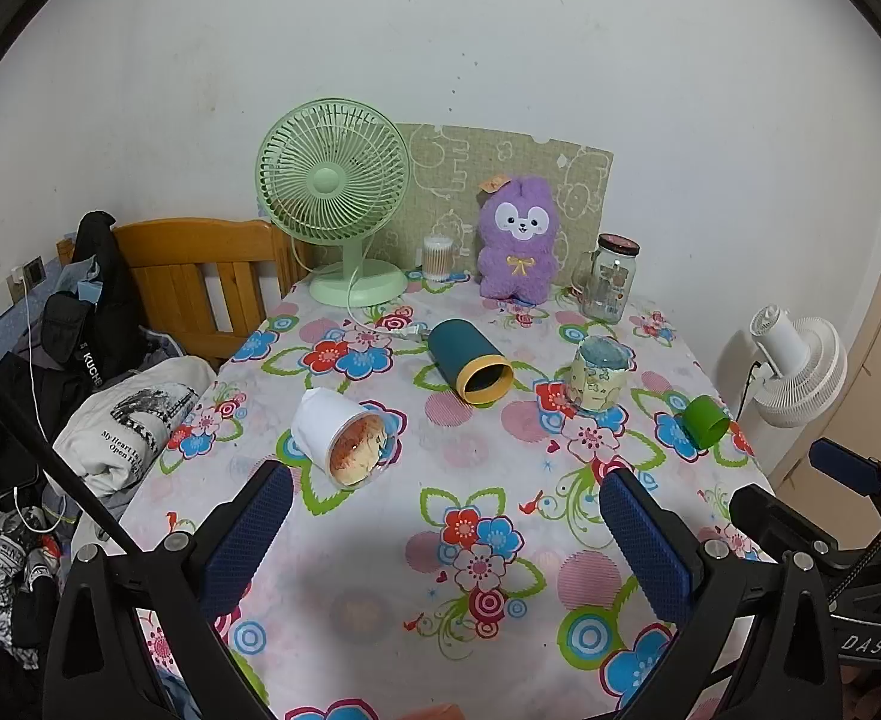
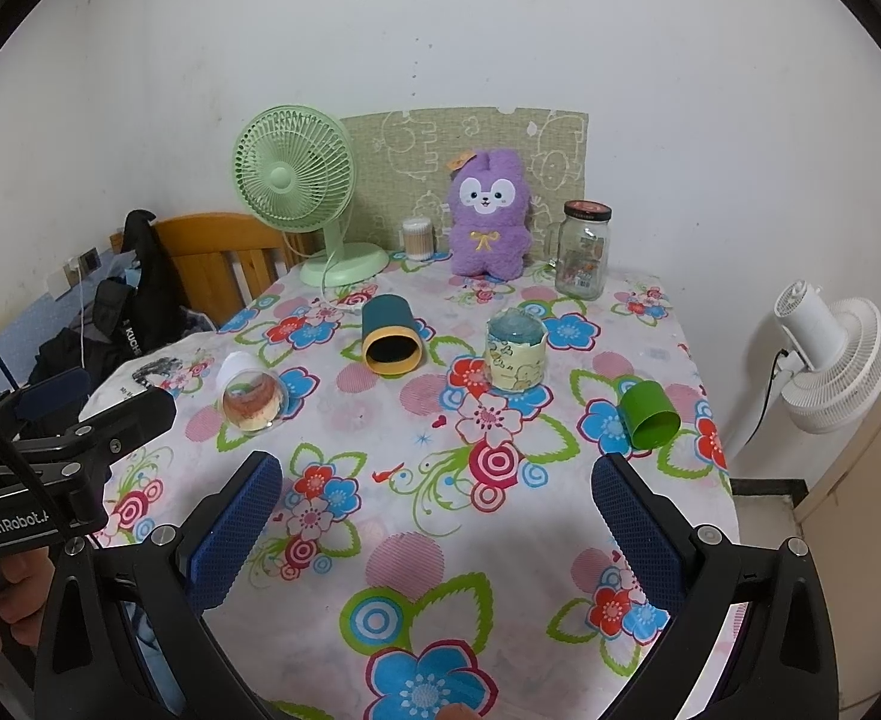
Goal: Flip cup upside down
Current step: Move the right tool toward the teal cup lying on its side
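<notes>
- The left gripper [image 1: 446, 516], black-framed with blue textured pads, hangs over the near part of the floral-print tablecloth [image 1: 500, 540], its jaws spread wide and holding nothing.
- The right gripper [image 2: 437, 504], of the same build, hangs beside it over the near edge, jaws just as wide and empty.
- A hand [image 2: 2, 606] shows at the lower left of the right wrist view, on the left gripper's handle.
- Taking the tall teal cup with the yellow rim [image 1: 469, 369] as landmark: it lies on its side mid-table, long axis running from the far wall toward the near edge, dark mouth facing the grippers and a little to the right.
- Left of it and nearer lies a white paper-wrapped clear cup [image 1: 341, 441], also on its side, mouth toward the near right.
- Right of the teal cup stands a pale cartoon-printed cup [image 1: 599, 375], upright; I cannot tell whether its top is open.
- Further right, near the table's edge, a small green plastic cup [image 1: 704, 420] lies on its side, mouth toward the near right.
- Behind the teal cup, by the wall: a mint-green desk fan [image 1: 335, 198], a purple plush toy [image 1: 518, 240] and a clear glass jar with a dark lid [image 1: 608, 279].
- Off the table's right side stands a white fan [image 1: 797, 360].
</notes>
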A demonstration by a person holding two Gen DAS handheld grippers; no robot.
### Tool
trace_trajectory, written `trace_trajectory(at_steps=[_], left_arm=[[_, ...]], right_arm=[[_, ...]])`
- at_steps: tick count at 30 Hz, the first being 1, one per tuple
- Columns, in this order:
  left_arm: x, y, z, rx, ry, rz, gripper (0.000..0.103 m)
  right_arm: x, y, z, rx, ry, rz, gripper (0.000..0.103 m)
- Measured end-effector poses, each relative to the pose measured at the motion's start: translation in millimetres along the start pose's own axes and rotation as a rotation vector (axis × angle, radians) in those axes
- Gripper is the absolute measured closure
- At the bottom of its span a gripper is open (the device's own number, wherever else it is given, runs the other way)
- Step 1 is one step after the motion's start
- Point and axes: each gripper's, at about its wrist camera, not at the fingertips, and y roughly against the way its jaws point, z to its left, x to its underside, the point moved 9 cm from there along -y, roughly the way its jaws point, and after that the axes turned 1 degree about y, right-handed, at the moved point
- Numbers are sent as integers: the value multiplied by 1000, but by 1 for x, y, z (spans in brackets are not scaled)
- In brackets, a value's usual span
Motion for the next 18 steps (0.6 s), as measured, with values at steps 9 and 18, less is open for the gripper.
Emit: trace_trajectory(at_steps=[9,18], left_arm=[[11,-9,4,-15,-20,30,0],[4,-27,9,15,-62,75,0]], right_arm=[[1,-6,0,-13,-5,21,0],[-11,-29,4,-38,4,53,0]])
